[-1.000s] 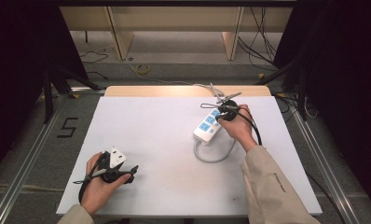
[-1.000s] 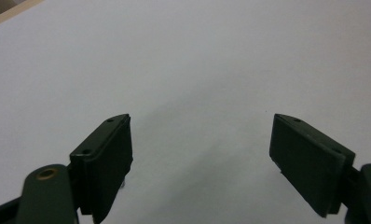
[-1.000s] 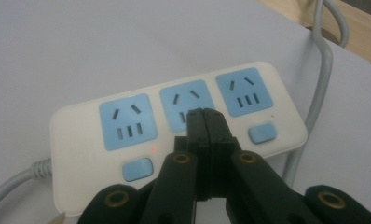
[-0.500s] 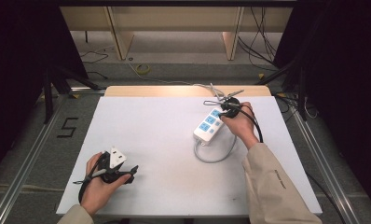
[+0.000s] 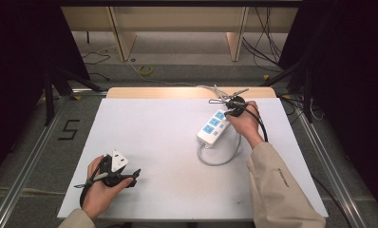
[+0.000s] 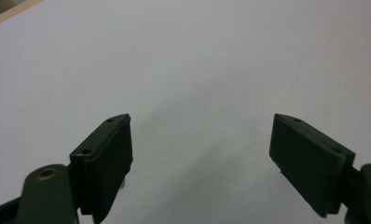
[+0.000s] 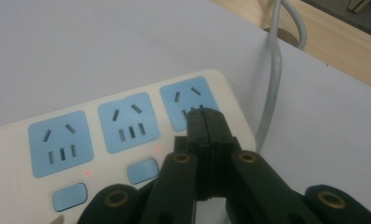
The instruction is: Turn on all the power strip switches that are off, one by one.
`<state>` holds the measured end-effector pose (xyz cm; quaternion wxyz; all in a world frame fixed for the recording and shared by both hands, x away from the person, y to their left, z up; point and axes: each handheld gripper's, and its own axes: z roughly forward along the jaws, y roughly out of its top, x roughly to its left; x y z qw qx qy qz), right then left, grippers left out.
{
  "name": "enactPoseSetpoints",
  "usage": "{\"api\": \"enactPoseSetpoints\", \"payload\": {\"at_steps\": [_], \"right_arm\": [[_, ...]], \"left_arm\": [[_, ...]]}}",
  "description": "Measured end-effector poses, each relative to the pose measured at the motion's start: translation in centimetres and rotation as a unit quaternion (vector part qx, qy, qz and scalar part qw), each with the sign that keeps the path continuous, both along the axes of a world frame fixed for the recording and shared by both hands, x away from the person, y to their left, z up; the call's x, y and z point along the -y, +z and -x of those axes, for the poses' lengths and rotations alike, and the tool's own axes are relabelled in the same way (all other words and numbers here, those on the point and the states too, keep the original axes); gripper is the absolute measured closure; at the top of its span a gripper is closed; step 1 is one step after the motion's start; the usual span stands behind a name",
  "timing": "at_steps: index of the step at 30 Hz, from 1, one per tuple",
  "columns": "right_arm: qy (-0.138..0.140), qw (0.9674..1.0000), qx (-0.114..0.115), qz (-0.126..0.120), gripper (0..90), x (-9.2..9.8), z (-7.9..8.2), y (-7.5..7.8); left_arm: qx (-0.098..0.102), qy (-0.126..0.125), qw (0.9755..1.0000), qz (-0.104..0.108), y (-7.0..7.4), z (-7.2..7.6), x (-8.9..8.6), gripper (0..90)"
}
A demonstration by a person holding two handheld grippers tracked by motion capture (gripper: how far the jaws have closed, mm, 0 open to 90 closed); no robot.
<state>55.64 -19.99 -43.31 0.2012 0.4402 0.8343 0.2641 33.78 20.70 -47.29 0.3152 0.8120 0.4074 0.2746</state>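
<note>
Since the earlier frame the right hand has shifted only a little, slightly toward the far end of the power strip (image 5: 215,127), and the left hand has kept its place.

Going from left to right: the left gripper (image 5: 123,176) rests near the front left corner of the table (image 5: 154,142), well apart from the power strip, with its jaws spread wide and nothing between them. The power strip lies at the right of the table, toward its far edge, and its grey cable (image 5: 220,159) loops on the near side of it. The right gripper (image 7: 207,122) has its jaws pressed together, empty, with the tips over the end socket (image 7: 189,103) and beside a blue switch button (image 7: 143,171).

I judge that a push with closed tips may slide the light strip across the smooth table, because nothing holds it down. The tips may also slip off a button, or enter a live socket, as small red lamps glow.

Whether the tips touch the strip I cannot tell. Part of the third button is covered by the gripper.
</note>
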Motion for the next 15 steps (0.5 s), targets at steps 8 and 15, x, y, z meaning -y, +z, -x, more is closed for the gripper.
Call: {"api": "enactPoseSetpoints", "payload": {"at_steps": [8,15], "right_arm": [[-0.005,1.0,-0.002,0.0,90.0,0.12,-0.6,-0.04],[-0.008,1.0,-0.005,0.001,90.0,0.08,-0.94,-0.35]], "left_arm": [[0.0,0.0,1.0,-0.001,0.0,0.0,0.03,21.2],[0.001,-0.001,1.0,-0.001,0.02,0.04,0.03,21.2]]}}
